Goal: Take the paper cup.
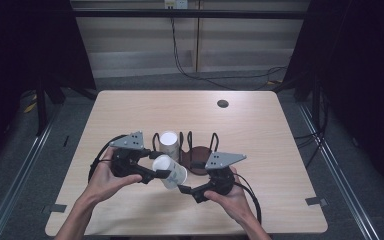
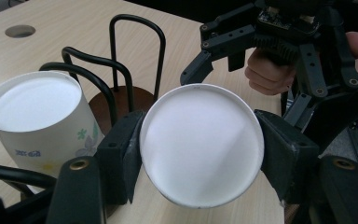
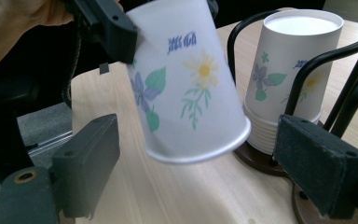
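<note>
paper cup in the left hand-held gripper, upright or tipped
Tipped: the paper cup hangs upside down and slanted, its closed base clamped in the left hand-held gripper, rim lowest.

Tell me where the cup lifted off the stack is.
The lifted cup hangs upside down in the left gripper, just in front of the cup stack.

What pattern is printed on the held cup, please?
Flowers and green leaves on the white cup; clearest in the right gripper view.

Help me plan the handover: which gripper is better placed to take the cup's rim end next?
Right. Its open jaws already flank the rim end of the tilted paper cup, while the left gripper is clamped on the base.
</note>
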A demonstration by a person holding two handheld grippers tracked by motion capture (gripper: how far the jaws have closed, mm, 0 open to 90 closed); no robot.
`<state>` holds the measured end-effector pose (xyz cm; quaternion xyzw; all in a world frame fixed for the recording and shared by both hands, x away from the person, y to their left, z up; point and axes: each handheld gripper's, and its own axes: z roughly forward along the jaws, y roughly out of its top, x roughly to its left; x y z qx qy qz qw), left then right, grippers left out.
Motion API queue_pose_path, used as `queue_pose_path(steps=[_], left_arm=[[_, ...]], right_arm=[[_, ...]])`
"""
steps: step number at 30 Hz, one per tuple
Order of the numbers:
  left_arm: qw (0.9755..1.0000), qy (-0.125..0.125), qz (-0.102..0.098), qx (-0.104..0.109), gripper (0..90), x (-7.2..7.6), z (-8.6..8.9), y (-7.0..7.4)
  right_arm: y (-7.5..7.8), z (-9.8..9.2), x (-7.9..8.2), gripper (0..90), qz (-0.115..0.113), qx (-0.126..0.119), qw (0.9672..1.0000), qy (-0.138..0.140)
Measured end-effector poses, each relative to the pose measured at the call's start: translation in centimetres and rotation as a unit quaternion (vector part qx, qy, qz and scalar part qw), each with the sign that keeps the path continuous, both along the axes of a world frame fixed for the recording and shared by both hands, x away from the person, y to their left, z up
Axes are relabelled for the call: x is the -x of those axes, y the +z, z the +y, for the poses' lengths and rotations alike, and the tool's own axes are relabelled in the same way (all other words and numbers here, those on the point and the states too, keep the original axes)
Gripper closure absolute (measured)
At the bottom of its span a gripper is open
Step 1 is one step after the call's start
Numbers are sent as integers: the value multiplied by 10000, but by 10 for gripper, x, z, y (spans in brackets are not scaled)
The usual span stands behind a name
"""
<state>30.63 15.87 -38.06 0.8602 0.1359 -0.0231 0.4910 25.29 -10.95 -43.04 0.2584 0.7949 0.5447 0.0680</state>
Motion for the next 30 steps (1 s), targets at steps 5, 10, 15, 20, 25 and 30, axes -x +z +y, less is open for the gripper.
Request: queue_pose_path(steps=[5, 10, 15, 20, 25, 30], left_arm=[[10000, -40, 38, 19, 363, 2, -4, -3], [9999, -66, 83, 21, 363, 6, -6, -2], [9998, -190, 109, -22, 363, 11, -14, 0], [9996, -232, 160, 71, 363, 13, -15, 3], [9992, -266, 241, 157, 363, 12, -17, 1], [9991, -312, 246, 148, 363, 13, -20, 1]], right_arm=[[-1, 2, 1, 171, -95, -26, 10000, -7], [-6, 4, 0, 173, 5, -56, 9999, 96], [-9, 6, -2, 184, 177, -265, 9991, 291], [-10, 8, 0, 193, 77, -210, 9990, 388], [-13, 13, 1, 205, 69, -174, 9986, 497], [-15, 16, 1, 204, -3, -157, 9986, 500]])
